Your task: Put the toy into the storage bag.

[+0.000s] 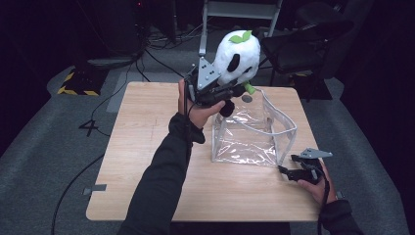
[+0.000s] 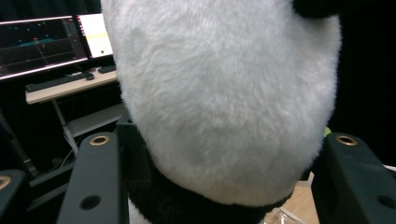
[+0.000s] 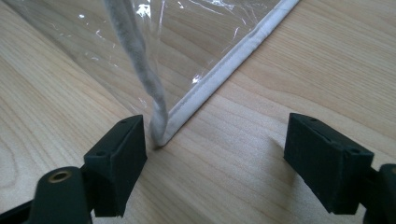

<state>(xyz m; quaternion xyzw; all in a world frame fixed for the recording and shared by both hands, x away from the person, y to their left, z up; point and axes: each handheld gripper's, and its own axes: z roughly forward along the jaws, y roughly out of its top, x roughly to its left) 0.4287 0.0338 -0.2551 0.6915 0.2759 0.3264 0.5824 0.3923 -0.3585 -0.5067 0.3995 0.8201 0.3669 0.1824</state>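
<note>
— Claw states first: how does each one stand?

— Left claw (image 1: 230, 93) is clamped on the panda plush (image 1: 238, 56), lifted off the worktop (image 1: 147, 147) over its far edge, about the middle. In the left gripper view its two black jaws press into the toy's lower part from either side, white fur (image 2: 224, 93) bulging between them and a black band of fur just below. Right claw (image 1: 288, 171) is spread wide with nothing in it, low by the worktop's near right corner.

— Going from biggest down, what's on the worktop?

— Worktop itself is pale wood, square-cornered. On its right half stands a clear plastic bag (image 1: 244, 142) with white-trimmed edges, mouth open upward, reaching toward the far right corner. The plush hangs above the bag's far left corner, tilted, green leaf on top, not touching the bag as far as I can tell.

— And the right claw against the bag?

— In the right gripper view the bag's bottom corner (image 3: 159, 137) sits just beside the left-hand jaw; I can't tell whether they touch. The white strap (image 3: 135, 56) comes down to that same corner. The other jaw stands well apart over bare wood.
</note>
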